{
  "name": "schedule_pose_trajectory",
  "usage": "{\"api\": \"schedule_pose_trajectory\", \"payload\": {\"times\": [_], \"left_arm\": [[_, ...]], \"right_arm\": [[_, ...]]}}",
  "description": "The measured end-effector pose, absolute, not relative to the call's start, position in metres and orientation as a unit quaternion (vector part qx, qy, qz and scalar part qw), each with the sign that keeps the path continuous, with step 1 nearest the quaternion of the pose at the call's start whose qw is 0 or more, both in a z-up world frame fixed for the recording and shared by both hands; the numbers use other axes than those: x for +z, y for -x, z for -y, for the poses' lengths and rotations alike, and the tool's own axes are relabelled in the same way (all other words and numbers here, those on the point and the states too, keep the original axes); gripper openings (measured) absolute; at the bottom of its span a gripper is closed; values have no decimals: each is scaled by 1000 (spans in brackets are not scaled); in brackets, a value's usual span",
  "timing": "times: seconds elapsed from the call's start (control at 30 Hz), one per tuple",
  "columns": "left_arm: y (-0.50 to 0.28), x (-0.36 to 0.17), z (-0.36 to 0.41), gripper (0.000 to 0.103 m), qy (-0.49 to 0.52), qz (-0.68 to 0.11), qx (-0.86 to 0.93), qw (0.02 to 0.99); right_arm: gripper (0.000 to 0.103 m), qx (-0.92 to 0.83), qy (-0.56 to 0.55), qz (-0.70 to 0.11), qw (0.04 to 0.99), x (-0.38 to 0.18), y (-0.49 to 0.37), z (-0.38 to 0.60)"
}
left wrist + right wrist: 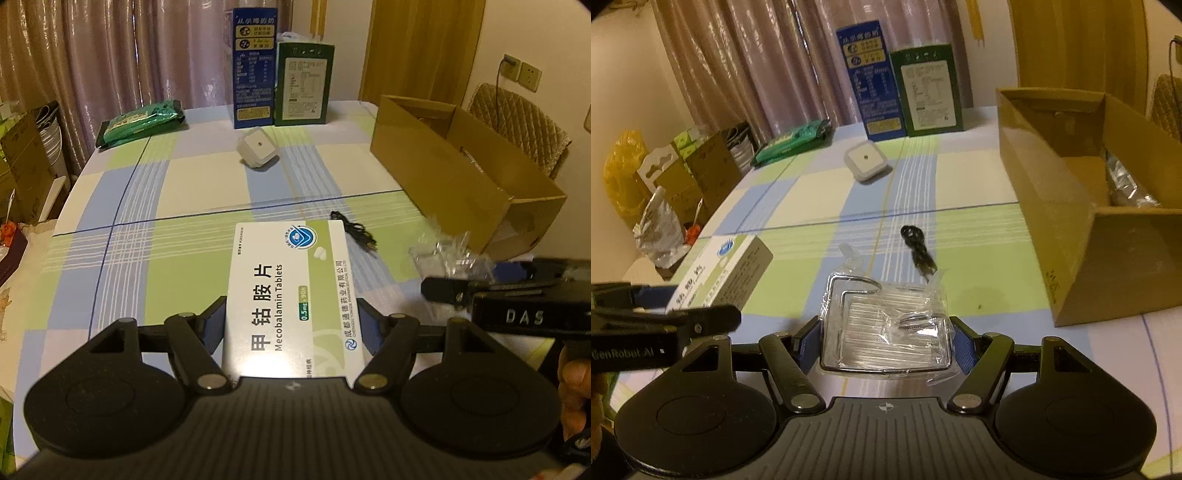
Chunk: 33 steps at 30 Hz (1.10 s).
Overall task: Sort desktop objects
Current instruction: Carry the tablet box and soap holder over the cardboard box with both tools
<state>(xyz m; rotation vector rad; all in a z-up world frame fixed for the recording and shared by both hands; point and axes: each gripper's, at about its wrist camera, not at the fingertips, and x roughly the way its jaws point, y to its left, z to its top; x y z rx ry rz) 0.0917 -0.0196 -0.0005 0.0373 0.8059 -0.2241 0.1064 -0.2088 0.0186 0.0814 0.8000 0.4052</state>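
A white and green box of Mecobalamin tablets is clamped between the blue pads of my left gripper and hangs above the checked tablecloth. My right gripper is shut on a metal wire rack wrapped in clear plastic, also off the cloth. From the right wrist view the left gripper and its tablet box show at the left. In the left wrist view the right gripper and its plastic-wrapped rack show at the right.
An open cardboard box stands on the right side of the table. A coiled black cable and a white square device lie mid-table. A tall blue carton, a green carton and a green packet sit at the back.
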Motion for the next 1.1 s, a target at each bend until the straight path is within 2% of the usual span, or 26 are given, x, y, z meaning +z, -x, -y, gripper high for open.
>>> {"api": "schedule_pose_trajectory", "payload": {"times": [0.57, 1.1], "left_arm": [[-84, 41, 85, 67, -20, -357, -160, 920], [-95, 57, 149, 67, -45, -351, -202, 913]], "right_arm": [[67, 125, -44, -322, 937, 84, -89, 291], [67, 98, -51, -307, 945, 96, -91, 339]]}}
